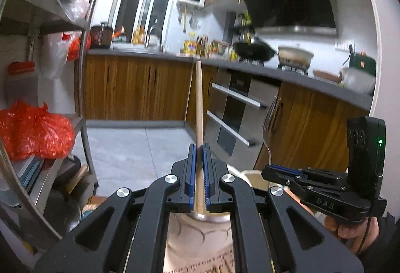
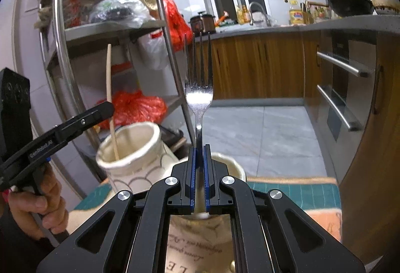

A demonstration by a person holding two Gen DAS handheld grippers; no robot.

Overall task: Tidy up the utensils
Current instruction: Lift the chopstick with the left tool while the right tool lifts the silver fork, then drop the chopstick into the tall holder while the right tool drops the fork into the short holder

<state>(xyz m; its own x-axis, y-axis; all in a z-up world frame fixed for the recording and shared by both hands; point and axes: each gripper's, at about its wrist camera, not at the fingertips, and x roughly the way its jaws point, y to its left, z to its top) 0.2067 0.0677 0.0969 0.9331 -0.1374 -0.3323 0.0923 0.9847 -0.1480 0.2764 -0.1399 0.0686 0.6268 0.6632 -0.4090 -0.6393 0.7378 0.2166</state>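
Observation:
My left gripper [image 1: 199, 148] is shut on a wooden utensil [image 1: 199, 97] that stands upright, its lower end inside a cream ceramic holder [image 2: 130, 155] with grey line patterns. My right gripper [image 2: 199, 148] is shut on the handle of a metal fork [image 2: 199, 82], tines up, above a second cream holder [image 2: 232, 165] with script lettering. In the left wrist view the right gripper [image 1: 277, 171] shows at right with the fork [image 1: 268, 117]. In the right wrist view the left gripper [image 2: 100, 110] shows at left around the wooden utensil [image 2: 110, 97].
A metal shelf rack [image 2: 160, 22] with red plastic bags [image 2: 137, 107] stands at left. Wooden kitchen cabinets [image 1: 137, 87], an oven [image 1: 237, 107] with bar handles and a grey counter [image 1: 312, 77] with a wok lie ahead. A green cutting mat [image 2: 295, 190] lies under the holders.

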